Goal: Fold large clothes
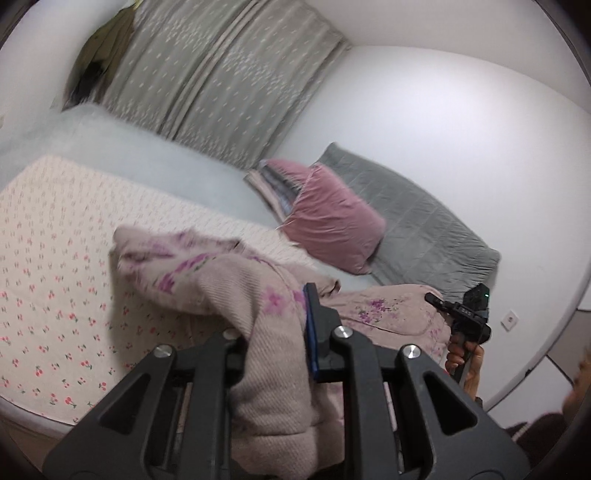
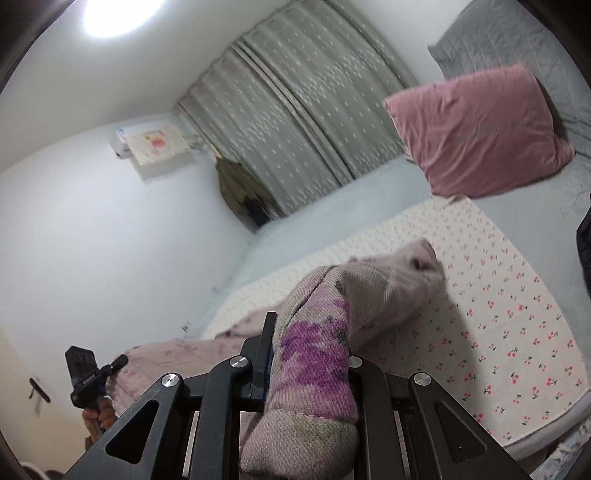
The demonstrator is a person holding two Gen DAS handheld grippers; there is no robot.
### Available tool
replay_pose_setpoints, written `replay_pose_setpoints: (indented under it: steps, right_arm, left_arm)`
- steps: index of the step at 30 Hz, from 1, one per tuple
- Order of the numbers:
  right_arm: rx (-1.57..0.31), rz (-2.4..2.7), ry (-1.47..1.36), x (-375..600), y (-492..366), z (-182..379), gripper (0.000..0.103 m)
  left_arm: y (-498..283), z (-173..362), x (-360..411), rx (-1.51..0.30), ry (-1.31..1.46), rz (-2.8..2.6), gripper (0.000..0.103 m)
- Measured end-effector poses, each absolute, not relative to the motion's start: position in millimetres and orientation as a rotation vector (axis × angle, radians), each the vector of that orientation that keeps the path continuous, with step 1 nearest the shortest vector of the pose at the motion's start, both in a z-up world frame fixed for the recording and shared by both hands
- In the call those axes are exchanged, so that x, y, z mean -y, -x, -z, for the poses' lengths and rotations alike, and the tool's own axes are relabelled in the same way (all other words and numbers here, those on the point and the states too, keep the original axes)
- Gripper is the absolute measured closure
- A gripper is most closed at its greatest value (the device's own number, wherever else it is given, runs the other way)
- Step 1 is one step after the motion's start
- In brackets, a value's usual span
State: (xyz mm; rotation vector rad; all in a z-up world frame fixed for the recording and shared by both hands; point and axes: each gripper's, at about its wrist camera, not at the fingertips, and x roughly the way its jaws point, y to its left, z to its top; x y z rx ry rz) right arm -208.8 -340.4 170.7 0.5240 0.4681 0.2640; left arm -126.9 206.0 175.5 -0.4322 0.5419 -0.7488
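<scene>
Left wrist view looks along the left tongs [image 1: 273, 325], whose jaws are clamped on a bunch of the pinkish knitted garment [image 1: 236, 280] with purple flowers. The cloth bulges up between the two black fingers and hangs down toward the lens, while the rest of it stretches away to the right, lifted above the bed [image 1: 51, 258] with its cherry-print cover. At the far right of this view the right tongs [image 1: 434, 298] are seen from the side, gripped by a hand [image 1: 463, 363], with their tip at the other end of the garment. Beyond lie a pink pillow [image 1: 332, 218], a grey quilted pad [image 1: 417, 229] against the wall, and grey patterned curtains [image 1: 229, 81].

Right wrist view shows the right tongs [image 2: 306, 343] closed on a thick fold of the same garment [image 2: 317, 354], which fills the gap between the fingers and spills toward the camera. A loose end of the cloth sticks out ahead over the bed [image 2: 517, 332]. At lower left the left tongs [image 2: 120, 361] appear, held by a hand [image 2: 99, 415]. Only this view shows a ceiling lamp [image 2: 122, 14], a wall-mounted air conditioner [image 2: 147, 144] and a dark coat [image 2: 240, 188] hanging beside the curtains [image 2: 303, 110].
</scene>
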Motion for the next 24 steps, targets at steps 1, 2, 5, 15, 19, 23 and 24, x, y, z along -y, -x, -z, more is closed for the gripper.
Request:
replay_pose_setpoints:
  steps: [1, 2, 5, 15, 19, 23, 24]
  right_arm:
    - [-0.462, -0.273, -0.518, 340.7, 212.8, -175.3, 0.085]
    - [-0.456, -0.279, -0.518, 342.3, 214.6, -179.9, 0.085]
    - [-0.471, -0.251, -0.513, 345.1, 199.6, -177.8, 0.085]
    - [-0.606, 0.002, -0.590, 363.0, 50.2, -110.1, 0.084]
    - [-0.646, 0.081, -0.605, 374.2, -4.7, -79.5, 0.082]
    - [-0.701, 0.098, -0.586, 377.2, -33.5, -39.0, 0.079]
    - [-0.715, 0.102, -0.571, 376.2, -36.8, -32.5, 0.078]
  left_arm:
    - [129.9, -177.8, -207.5, -0.535, 0.430, 0.758, 0.084]
    - [129.8, -177.9, -207.8, -0.535, 0.429, 0.762, 0.084]
    - [105.2, -160.9, -207.3, -0.584, 0.453, 0.714, 0.084]
    - [-42.9, -94.8, -185.3, -0.624, 0.482, 0.440, 0.081]
    - [-92.4, -63.3, -169.6, -0.664, 0.454, 0.392, 0.078]
    - [-122.9, -18.6, -157.4, -0.717, 0.434, 0.351, 0.078]
    - [-125.4, -7.6, -156.1, -0.714, 0.436, 0.349, 0.074]
